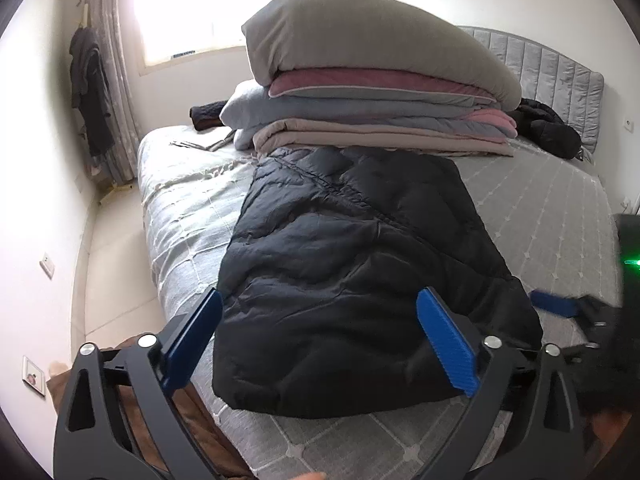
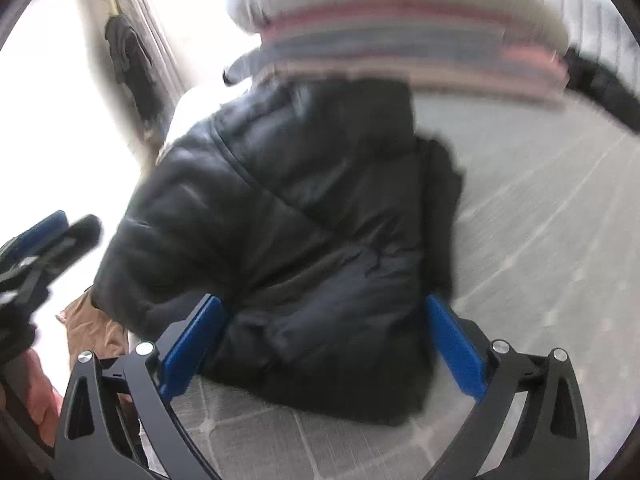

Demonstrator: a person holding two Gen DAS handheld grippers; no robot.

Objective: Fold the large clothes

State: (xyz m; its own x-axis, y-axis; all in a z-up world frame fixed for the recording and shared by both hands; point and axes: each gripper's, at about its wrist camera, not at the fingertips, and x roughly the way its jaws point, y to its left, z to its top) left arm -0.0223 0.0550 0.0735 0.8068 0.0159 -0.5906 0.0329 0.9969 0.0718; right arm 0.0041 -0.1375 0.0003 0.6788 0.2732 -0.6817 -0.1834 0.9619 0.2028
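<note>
The grey quilted bed [image 1: 520,208] served as the folding surface, so the black puffer jacket [image 1: 352,264] lay flat below stacked bedding [image 1: 360,92], and left gripper [image 1: 320,344] and right gripper [image 2: 324,344] hung wide open, empty, above its near hem

Our right gripper [image 2: 320,344] spread wide, black padded jacket [image 2: 288,216] lying between and beyond our fingers [image 2: 452,344], blurred bedding stack [image 2: 400,36] farther ahead
</note>
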